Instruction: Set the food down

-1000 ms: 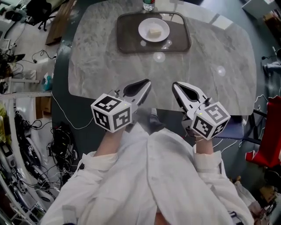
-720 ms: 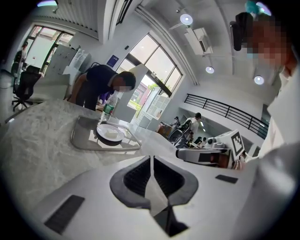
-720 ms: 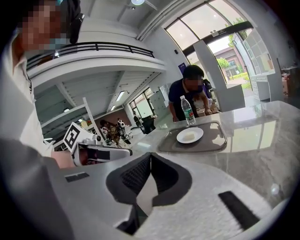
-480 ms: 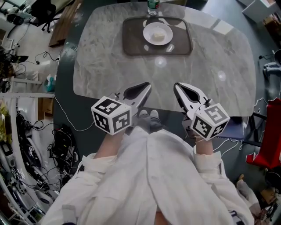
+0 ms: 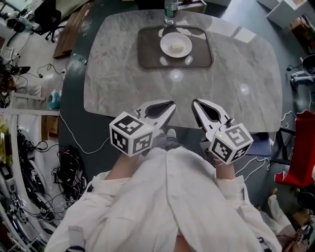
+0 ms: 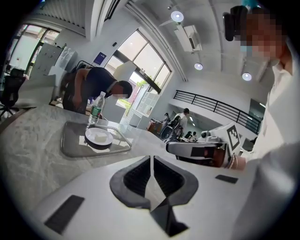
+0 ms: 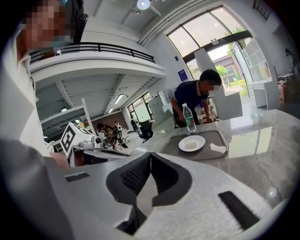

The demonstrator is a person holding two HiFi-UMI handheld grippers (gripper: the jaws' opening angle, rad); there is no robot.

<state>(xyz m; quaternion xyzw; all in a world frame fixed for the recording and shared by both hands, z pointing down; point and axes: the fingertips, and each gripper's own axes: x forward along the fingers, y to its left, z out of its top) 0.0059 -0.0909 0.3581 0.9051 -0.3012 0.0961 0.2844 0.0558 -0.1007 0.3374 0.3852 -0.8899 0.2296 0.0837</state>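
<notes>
Looking down on a marble table [image 5: 123, 83] with a dark tray [image 5: 147, 54] at its far side. On the tray, a white plate [image 5: 167, 43] carrying a pale piece of food [image 5: 176, 47]. Just behind the tray, a water bottle [image 5: 170, 10]. Well short of the tray, over the table's near edge: left gripper [image 5: 167, 106] and right gripper [image 5: 198, 105], side by side, both with jaws pressed together and clamped on nothing. Judged from this, already set down, with nothing left to release. To finish well: keep both jaws closed, hold both well clear of the tray, avoid any sweep toward plate or bottle, and pull away without brushing the table edge.
</notes>
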